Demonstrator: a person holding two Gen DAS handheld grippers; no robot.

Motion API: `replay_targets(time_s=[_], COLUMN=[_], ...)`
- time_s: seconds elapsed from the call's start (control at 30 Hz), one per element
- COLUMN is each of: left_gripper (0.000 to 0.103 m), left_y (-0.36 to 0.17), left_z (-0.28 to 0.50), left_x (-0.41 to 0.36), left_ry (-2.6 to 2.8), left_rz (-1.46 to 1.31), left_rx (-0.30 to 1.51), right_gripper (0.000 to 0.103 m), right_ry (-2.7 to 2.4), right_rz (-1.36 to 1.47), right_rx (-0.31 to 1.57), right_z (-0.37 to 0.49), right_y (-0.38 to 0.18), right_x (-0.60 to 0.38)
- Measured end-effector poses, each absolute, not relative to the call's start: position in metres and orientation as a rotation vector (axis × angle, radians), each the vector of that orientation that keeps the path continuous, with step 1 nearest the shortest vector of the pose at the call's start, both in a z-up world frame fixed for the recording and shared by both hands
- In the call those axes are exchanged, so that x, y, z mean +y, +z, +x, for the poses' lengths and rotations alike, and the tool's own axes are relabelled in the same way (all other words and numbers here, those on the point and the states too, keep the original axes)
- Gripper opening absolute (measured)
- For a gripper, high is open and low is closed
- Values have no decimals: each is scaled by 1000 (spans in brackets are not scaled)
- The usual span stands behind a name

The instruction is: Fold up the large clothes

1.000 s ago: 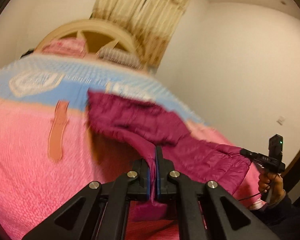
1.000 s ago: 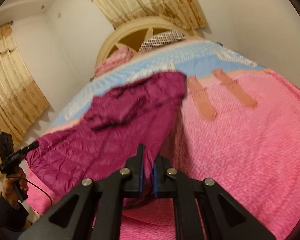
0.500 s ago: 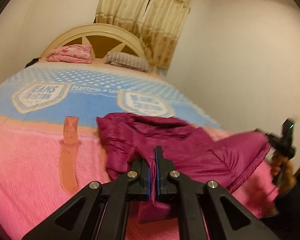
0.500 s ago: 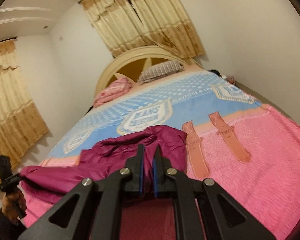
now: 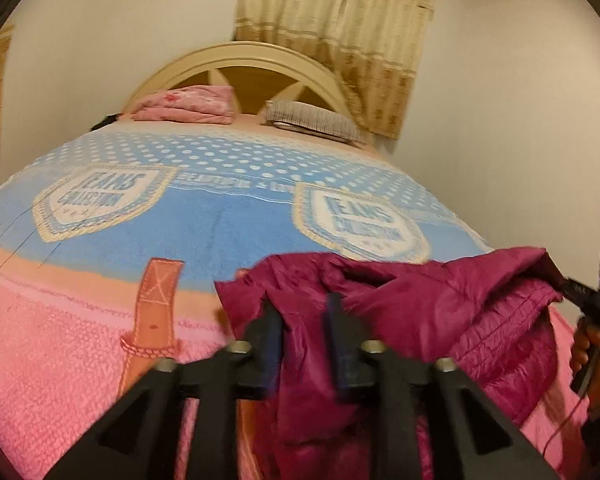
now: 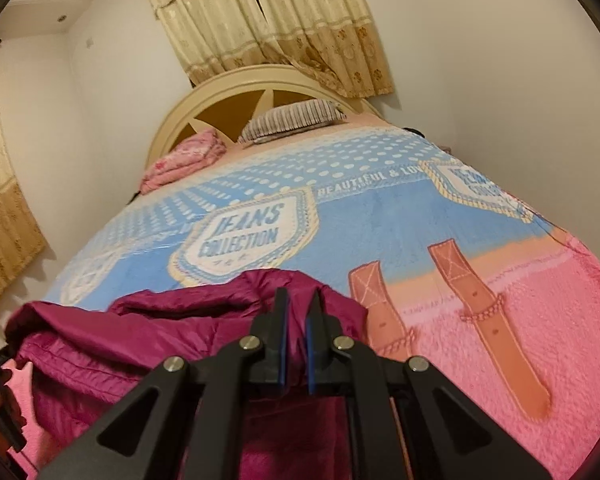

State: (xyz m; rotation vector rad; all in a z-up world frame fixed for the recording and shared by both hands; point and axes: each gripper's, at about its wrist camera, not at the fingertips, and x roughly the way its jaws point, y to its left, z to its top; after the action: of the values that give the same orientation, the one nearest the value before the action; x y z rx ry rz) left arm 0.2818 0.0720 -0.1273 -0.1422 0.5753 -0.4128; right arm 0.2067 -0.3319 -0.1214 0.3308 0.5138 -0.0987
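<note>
A magenta puffer jacket (image 5: 420, 312) lies bunched on the pink and blue bedspread (image 5: 60, 352) at the near end of the bed. My left gripper (image 5: 302, 300) is open, its jaws apart with jacket fabric loose between them. The right gripper shows at the right edge of this view (image 5: 596, 296). In the right wrist view the jacket (image 6: 140, 340) lies heaped to the left. My right gripper (image 6: 298, 300) has its jaws slightly apart with a fold of jacket between them; I cannot tell if it still pinches the fabric.
A cream arched headboard (image 5: 260, 68) stands at the far end with a folded pink blanket (image 5: 184, 106) and a striped pillow (image 5: 312, 120). Curtains (image 6: 268, 20) hang behind. White walls close both sides. Brown strap prints (image 6: 484, 312) mark the bedspread.
Both grippers lowered the jacket onto the bed and it now lies bunched. The left jaws went from shut on the fabric to wide apart. The right jaws parted slightly.
</note>
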Motion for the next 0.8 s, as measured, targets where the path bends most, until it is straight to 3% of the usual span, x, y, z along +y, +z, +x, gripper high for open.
replay_targets(time_s=[0.03, 0.13, 0.2, 0.3, 0.57, 0.67, 0.8], left_gripper=[102, 102, 102, 102, 102, 102, 102], left_y=[-128, -126, -124, -121, -107, -115, -130], left_z=[287, 297, 300, 298, 269, 269, 283], left_x=[72, 68, 60, 46, 8, -15, -27], left_ry=[-383, -340, -349, -320, -340, -365, -348], left_rz=[-142, -140, -116, -51, 42, 95, 70], left_rx=[569, 542, 547, 539, 439, 430, 466], right_gripper=[9, 17, 50, 74, 76, 84, 84], right_ry=[-108, -148, -165, -205, -218, -155, -63], right_rz=[336, 322, 336, 325, 250, 222, 122], right_rx=[518, 532, 532, 496, 466, 430, 457], right_z=[214, 235, 239, 239, 222, 213, 221], right_y=[-126, -140, -144, -142, -113, -114, -134], right_x=[-334, -335, -336, -333, -287, -246, -186])
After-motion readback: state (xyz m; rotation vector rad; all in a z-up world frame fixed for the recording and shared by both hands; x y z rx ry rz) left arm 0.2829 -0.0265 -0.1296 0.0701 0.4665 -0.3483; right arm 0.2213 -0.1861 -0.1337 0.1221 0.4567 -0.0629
